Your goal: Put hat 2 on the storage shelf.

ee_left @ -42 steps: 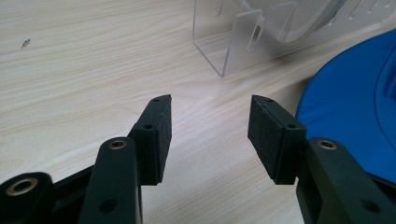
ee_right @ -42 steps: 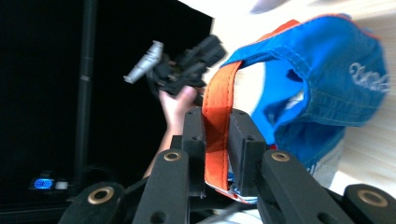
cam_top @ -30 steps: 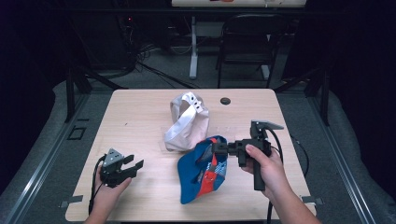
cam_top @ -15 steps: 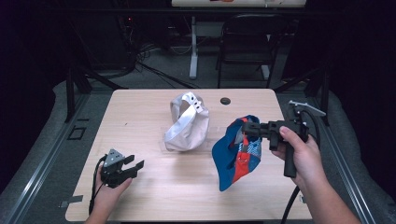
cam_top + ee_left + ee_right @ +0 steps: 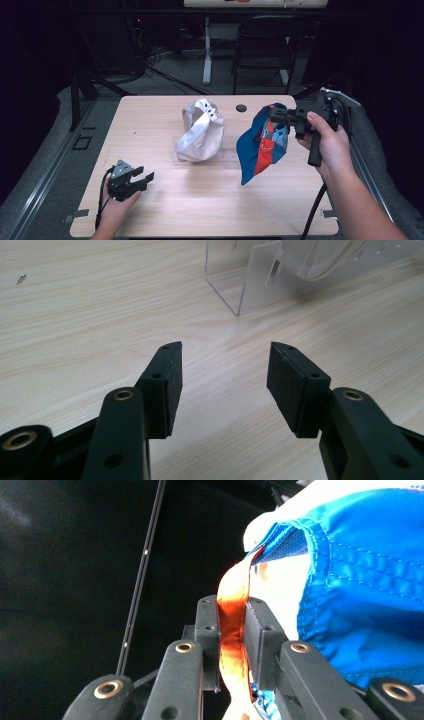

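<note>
1. Hanging from the right gripper (image 5: 278,116), a blue cap (image 5: 262,142) with red-orange and white panels dangles in the air above the right part of the table (image 5: 200,210), clear of the wood; its lower edge droops to a point.
2. In the right gripper view, the two black jaws are pinched tight on an orange strap (image 5: 233,625) of the blue cap (image 5: 360,580), with stitched blue cloth bulging just to the right of them.
3. The person's right hand (image 5: 325,142) grips the tool's black handle, with the forearm coming in from the lower right corner of the high view.
4. The left gripper (image 5: 145,179) rests low at the table's near left corner, in the left hand (image 5: 117,205). In the left gripper view, its pads (image 5: 170,385) stand wide apart with only bare wood between them.
5. A white cap (image 5: 200,132) sits near the middle of the table, propped on what may be a clear plastic stand (image 5: 260,280); its edges are hard to make out from above.
6. A small dark round object (image 5: 241,108) lies near the far edge of the table.
7. The table is pale wood with a fine grain. Around it the room is dark, with a grey floor, trailing cables, a black chair (image 5: 260,50) and a white post (image 5: 206,55) behind.
</note>
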Motion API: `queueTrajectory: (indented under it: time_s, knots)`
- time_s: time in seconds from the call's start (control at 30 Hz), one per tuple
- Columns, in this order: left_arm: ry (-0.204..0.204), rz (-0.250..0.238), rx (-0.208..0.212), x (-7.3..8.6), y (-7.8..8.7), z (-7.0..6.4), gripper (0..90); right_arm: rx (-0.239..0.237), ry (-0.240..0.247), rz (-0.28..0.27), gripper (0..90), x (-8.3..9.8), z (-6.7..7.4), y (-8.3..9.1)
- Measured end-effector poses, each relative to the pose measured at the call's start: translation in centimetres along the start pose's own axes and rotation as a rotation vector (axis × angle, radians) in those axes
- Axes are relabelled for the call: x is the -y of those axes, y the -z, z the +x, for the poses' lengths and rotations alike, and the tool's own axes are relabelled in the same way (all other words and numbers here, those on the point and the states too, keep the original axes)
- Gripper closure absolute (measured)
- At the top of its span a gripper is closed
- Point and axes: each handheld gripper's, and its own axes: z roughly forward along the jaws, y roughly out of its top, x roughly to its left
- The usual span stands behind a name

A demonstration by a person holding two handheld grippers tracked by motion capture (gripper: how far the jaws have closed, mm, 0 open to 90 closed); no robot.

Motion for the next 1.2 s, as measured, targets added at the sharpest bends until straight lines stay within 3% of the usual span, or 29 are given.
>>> queueTrajectory:
  time_s: [0.17,0.63,1.0,1.2]
  knots:
    - [-0.001,-0.001,0.001,0.0,-0.1,0.0,48.3,0.037,0.002,-0.032,78.0,-1.6,1.0,-0.7]
    - [0.007,0.002,0.006,0.1,-0.1,0.2,48.3,0.084,-0.022,-0.037,78.0,-5.0,1.1,-3.9]
    - [-0.003,0.003,0.005,0.1,-0.2,0.1,48.3,0.135,-0.028,-0.029,77.9,-6.0,0.6,-4.5]
    - [-0.001,0.003,0.005,0.1,-0.2,0.1,48.3,0.138,-0.036,-0.028,77.9,-6.1,-0.1,-5.3]
